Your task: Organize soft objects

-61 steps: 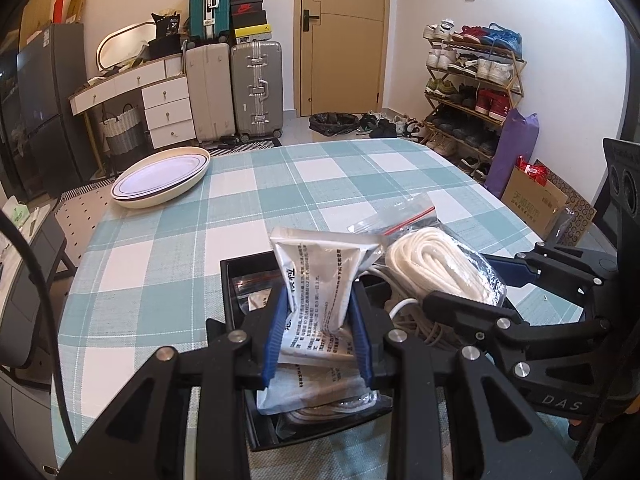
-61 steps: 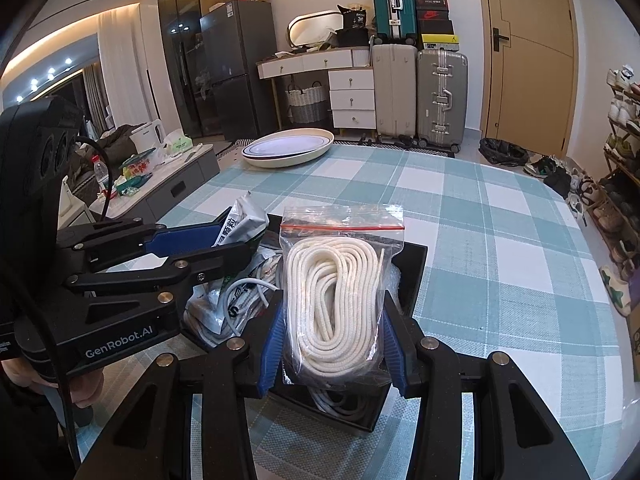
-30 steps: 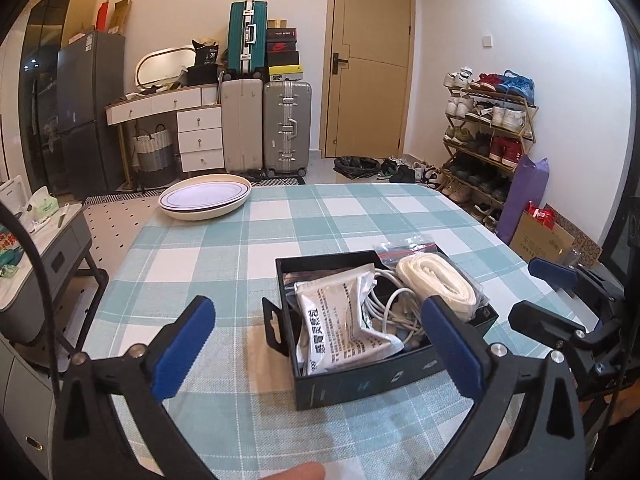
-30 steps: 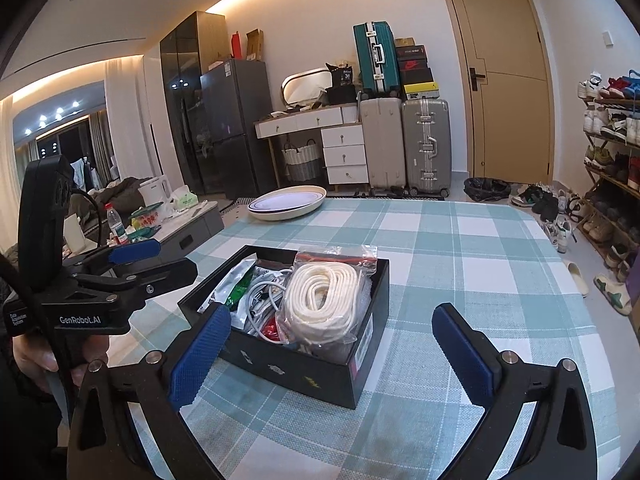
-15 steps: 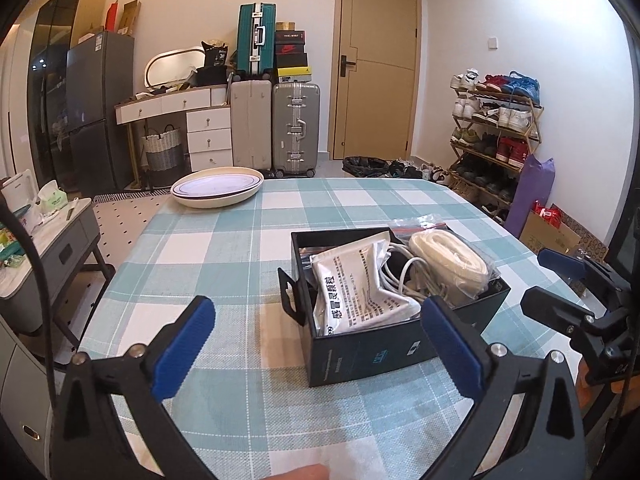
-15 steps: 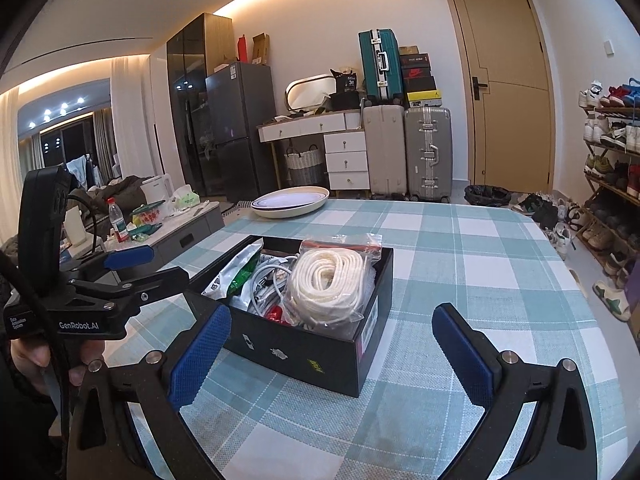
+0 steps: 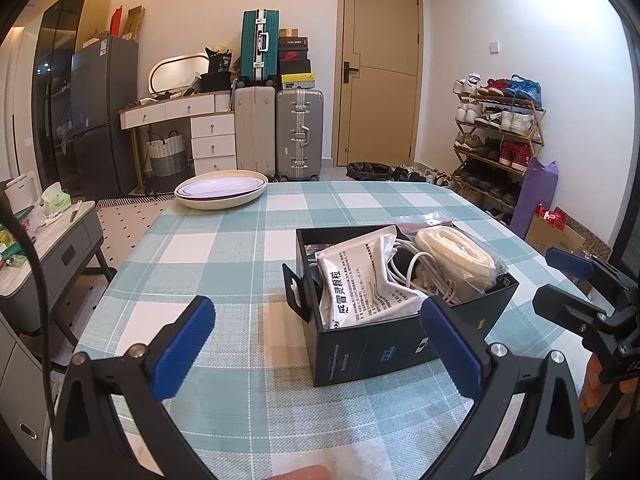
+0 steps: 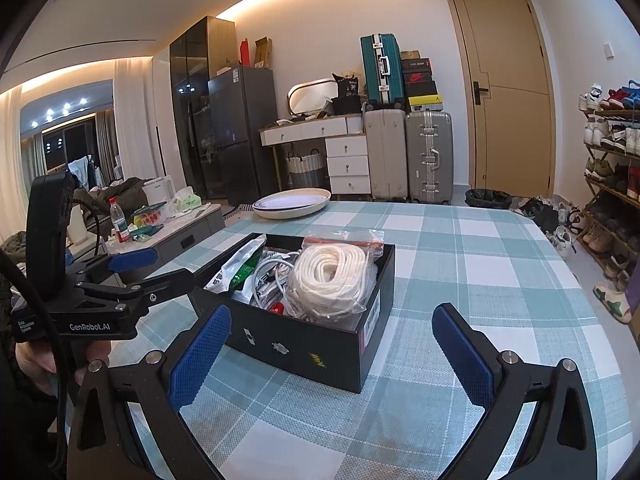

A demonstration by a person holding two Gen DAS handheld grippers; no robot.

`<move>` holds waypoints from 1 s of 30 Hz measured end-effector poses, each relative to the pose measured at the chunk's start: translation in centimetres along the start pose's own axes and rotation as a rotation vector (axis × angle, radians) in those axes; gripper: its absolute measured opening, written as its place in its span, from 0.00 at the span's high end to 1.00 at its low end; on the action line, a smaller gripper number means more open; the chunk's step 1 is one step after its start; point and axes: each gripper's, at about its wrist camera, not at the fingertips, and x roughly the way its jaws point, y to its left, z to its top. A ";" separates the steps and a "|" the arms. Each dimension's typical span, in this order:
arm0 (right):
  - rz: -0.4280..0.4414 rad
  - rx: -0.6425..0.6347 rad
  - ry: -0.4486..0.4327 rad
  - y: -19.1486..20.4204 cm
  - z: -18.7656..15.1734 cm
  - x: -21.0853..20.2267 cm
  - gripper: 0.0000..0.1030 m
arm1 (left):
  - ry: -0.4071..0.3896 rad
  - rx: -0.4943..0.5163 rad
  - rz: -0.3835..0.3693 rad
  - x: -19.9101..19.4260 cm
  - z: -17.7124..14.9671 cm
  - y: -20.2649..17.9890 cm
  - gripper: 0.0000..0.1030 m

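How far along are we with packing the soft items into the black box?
Done: the bagged white rope, the white printed pouch and the white cables all sit inside the black box. In hand: nothing; the left hand-held gripper and right hand-held gripper are both open, short of the box. Left: no loose soft items show on the checked tablecloth, so it looks nearly finished.

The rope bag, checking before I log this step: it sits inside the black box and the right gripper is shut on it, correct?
Not quite. The rope bag does sit inside the black box, but the right gripper is open, short of the box and holding nothing, as the right wrist view shows.
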 end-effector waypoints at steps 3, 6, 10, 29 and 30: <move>0.001 0.006 -0.007 -0.1 0.0 -0.2 0.01 | -0.010 -0.002 -0.004 0.0 -0.2 0.0 0.00; 0.004 0.006 -0.013 -0.2 0.0 -0.3 0.01 | -0.008 0.000 -0.002 0.1 -0.5 -0.1 0.00; 0.002 -0.004 -0.018 0.0 0.0 -0.3 0.01 | -0.009 0.006 -0.004 0.1 -0.6 -0.3 0.00; 0.001 -0.011 -0.017 0.2 0.0 -0.2 0.01 | -0.017 -0.002 -0.003 -0.1 -0.5 -0.2 0.00; 0.000 -0.011 -0.016 0.2 0.0 -0.2 0.01 | -0.018 -0.001 -0.003 -0.1 -0.5 -0.2 0.00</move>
